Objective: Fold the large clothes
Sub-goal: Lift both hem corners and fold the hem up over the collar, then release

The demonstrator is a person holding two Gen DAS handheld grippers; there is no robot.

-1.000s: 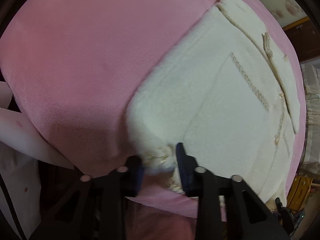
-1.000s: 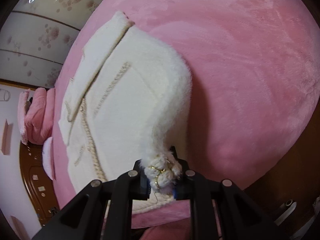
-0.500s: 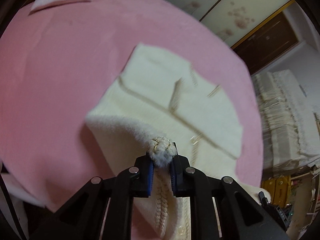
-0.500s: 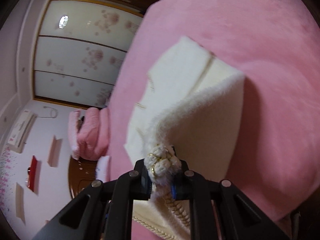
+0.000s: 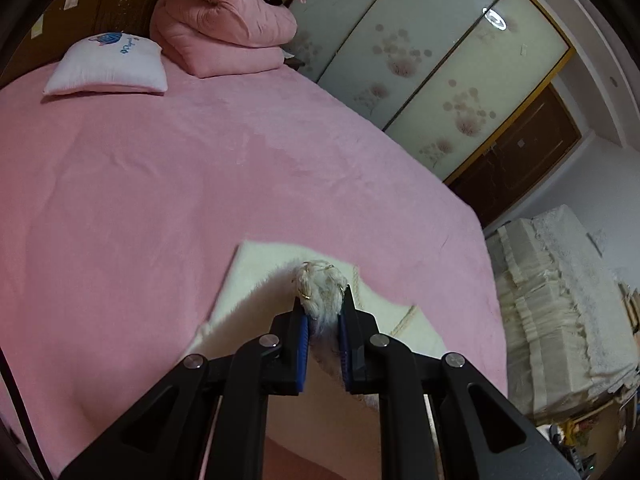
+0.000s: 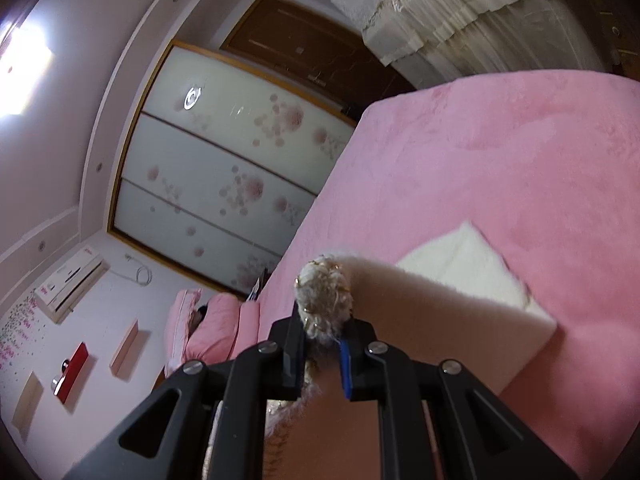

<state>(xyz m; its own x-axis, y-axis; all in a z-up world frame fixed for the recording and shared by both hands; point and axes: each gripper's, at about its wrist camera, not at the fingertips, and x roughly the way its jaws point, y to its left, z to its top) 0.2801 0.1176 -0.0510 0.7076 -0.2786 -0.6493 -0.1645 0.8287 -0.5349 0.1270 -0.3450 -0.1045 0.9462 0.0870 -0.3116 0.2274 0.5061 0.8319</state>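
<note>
A: The cream coat (image 5: 260, 280) has its near part lifted off the pink bed (image 5: 160, 184), its far part lying flat there. The left gripper (image 5: 322, 312) and right gripper (image 6: 324, 320) each have their jaws clenched on a bunched, trimmed edge.

B: The risk?

A: Fluffy fabric is bulky; a bunch could slip out, I'd guess, or uneven pulling could skew the fold.

B: Anything unclear?

A: The hanging stretch under the grippers is hidden, and the right view is blurred near the coat.
</note>
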